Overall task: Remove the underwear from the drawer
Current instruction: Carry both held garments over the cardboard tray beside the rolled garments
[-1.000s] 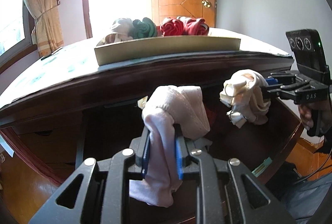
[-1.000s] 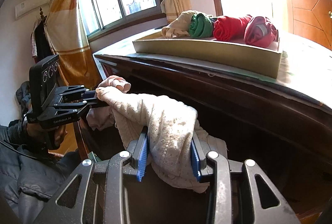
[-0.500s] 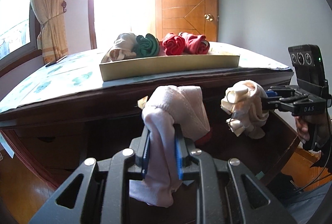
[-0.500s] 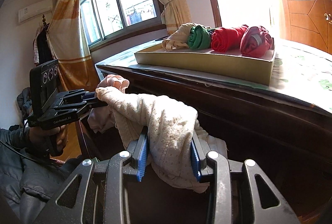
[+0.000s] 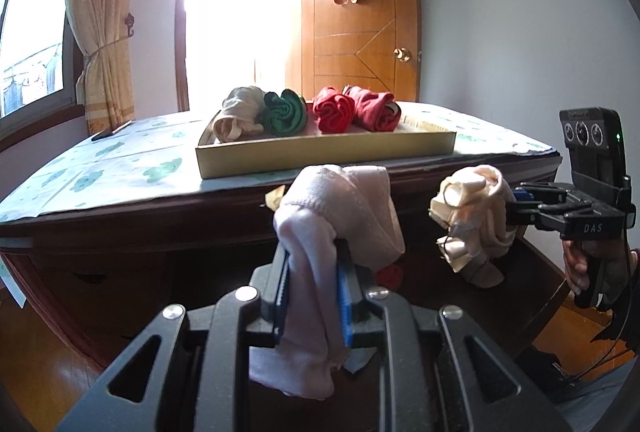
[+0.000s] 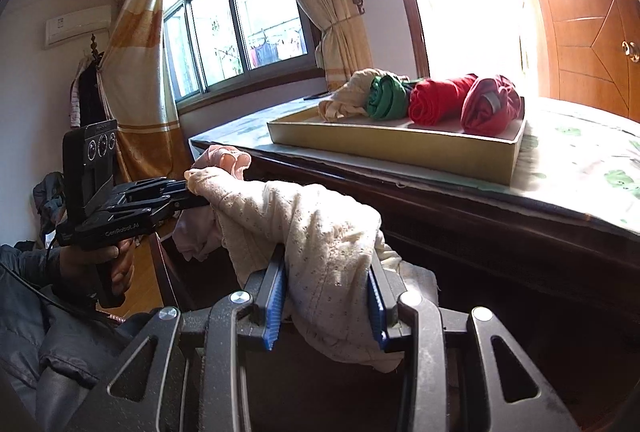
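My left gripper (image 5: 314,296) is shut on pale pink underwear (image 5: 336,207) and holds it above the open dark wooden drawer (image 5: 544,272), just below the tabletop's front edge. My right gripper (image 6: 326,304) is shut on cream dotted underwear (image 6: 316,232), also raised over the drawer. In the left wrist view the right gripper (image 5: 516,207) is at the right with the cream underwear (image 5: 474,216). In the right wrist view the left gripper (image 6: 180,195) is at the left with the pink underwear (image 6: 220,159). A bit of red cloth (image 5: 390,276) shows down in the drawer.
A shallow cardboard tray (image 5: 320,151) on the cloth-covered tabletop (image 5: 120,167) holds beige, green and two red rolled garments (image 5: 332,109). A wooden door (image 5: 360,31) and a curtained window (image 6: 240,23) stand behind. The tray also shows in the right wrist view (image 6: 400,143).
Both grippers have risen with their underwear. The tabletop and tray now show from higher up, and more of the tray's inside is visible.
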`<action>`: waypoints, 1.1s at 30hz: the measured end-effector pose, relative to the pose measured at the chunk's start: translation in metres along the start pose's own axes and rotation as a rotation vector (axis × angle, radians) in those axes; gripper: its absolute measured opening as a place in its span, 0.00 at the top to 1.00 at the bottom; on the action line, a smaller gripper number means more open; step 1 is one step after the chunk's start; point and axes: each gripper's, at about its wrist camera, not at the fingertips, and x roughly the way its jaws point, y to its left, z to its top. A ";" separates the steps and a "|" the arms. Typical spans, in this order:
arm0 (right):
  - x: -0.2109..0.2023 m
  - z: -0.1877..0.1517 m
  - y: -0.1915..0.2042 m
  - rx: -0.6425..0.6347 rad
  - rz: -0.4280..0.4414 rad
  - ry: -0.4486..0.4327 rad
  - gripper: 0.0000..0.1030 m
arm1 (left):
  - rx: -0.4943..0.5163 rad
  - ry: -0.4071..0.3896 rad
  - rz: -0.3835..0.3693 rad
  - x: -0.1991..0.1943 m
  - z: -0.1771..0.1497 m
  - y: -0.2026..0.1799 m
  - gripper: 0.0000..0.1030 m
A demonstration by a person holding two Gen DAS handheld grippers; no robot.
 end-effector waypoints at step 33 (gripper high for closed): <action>-0.025 -0.001 0.002 0.009 0.031 -0.122 0.64 | -0.023 -0.100 -0.007 -0.006 0.019 -0.004 0.82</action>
